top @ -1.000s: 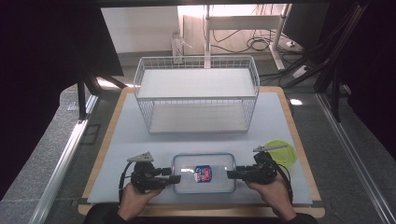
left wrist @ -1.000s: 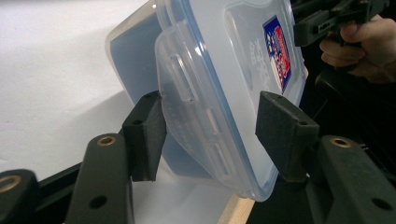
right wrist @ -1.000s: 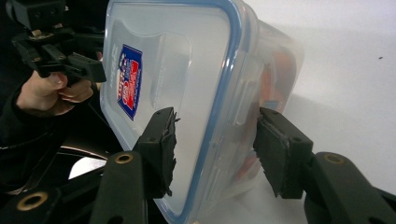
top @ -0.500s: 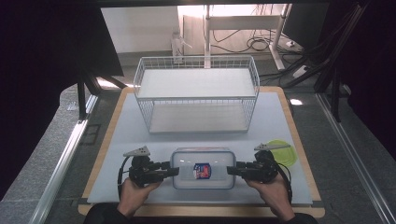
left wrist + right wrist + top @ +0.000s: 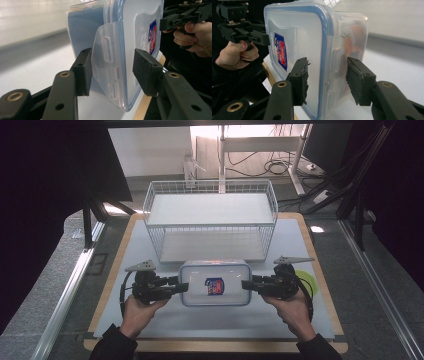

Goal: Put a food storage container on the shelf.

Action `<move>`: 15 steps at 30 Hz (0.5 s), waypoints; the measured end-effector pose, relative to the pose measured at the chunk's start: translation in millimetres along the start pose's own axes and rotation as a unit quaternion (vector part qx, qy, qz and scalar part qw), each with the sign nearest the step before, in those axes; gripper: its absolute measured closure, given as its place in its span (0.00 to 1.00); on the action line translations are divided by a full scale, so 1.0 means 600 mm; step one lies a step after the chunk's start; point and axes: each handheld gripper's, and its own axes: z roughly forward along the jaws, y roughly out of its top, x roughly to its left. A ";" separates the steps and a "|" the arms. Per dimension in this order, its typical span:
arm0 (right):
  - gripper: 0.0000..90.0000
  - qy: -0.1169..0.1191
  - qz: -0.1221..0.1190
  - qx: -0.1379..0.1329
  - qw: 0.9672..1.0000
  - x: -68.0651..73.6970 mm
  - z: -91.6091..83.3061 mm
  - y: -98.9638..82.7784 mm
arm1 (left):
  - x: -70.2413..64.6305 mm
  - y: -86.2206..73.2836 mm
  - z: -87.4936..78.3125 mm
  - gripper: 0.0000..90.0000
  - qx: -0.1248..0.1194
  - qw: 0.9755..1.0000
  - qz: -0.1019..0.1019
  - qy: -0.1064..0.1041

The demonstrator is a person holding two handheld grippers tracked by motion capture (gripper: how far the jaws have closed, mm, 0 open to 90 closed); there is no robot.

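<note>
Gripping the container (image 5: pixel 215 282) at both ends, left tongs (image 5: pixel 177 287) and right tongs (image 5: pixel 246 285) keep it level before the wire basket (image 5: pixel 210 217).

Two matte black two-jaw grippers, the left gripper (image 5: pixel 184 287) and the right gripper (image 5: pixel 246 285), are fitted with brass-ringed pivot holes, worn foam pads (image 5: pixel 303 81), grey three-cornered plates (image 5: pixel 141 266) and looped black cables (image 5: pixel 122 292). Dark sleeves (image 5: pixel 112 345) are worn.

Container (image 5: pixel 215 282) clear glossy plastic, blue-rimmed lid; basket (image 5: pixel 210 220) white coated wire; table (image 5: pixel 115 255) matt pale top, wood edge; gripper pads (image 5: pixel 302 80) rough black foam.
</note>
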 end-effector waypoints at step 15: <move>0.59 0.001 -0.008 -0.023 1.000 0.006 -0.008 0.080 | 0.008 0.077 -0.019 0.57 -0.018 1.000 0.006 0.000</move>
